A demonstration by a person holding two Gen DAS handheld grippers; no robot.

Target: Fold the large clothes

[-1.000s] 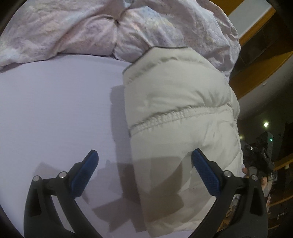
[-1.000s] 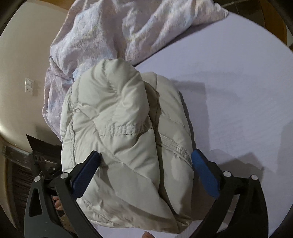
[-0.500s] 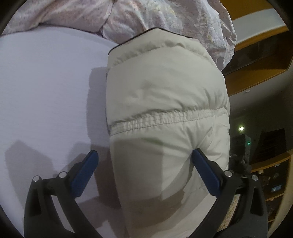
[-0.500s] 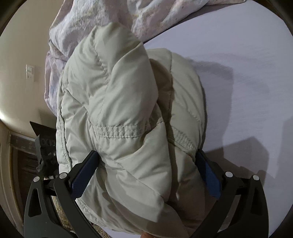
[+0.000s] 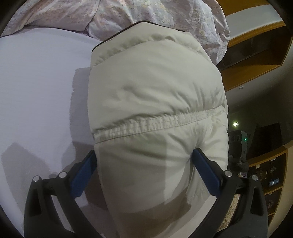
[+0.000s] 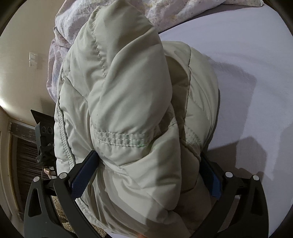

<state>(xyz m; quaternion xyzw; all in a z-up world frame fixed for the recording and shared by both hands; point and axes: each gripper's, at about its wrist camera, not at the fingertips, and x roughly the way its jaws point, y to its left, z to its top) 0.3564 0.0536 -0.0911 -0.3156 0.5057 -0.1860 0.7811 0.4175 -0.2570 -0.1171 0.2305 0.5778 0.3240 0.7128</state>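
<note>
Jacket (image 5: pixel 155 102), puffy, light and slippery, lies folded on the bed (image 5: pixel 36 91), bulging between the spread fingers of both the left hand-held gripper (image 5: pixel 144 172) and right hand-held gripper (image 6: pixel 146 172). Stitched seams likely offer the firmest hold. Both have closed in since a second ago.

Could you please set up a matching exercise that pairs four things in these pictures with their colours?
Things:
1. puffer jacket
2. bed sheet
3. duvet
4. pads of the left gripper

Colours:
A. blue
B. plain pale lilac
C. cream
D. pinkish with a faint pattern

Pairs: 1-C, 2-B, 3-D, 4-A
</note>
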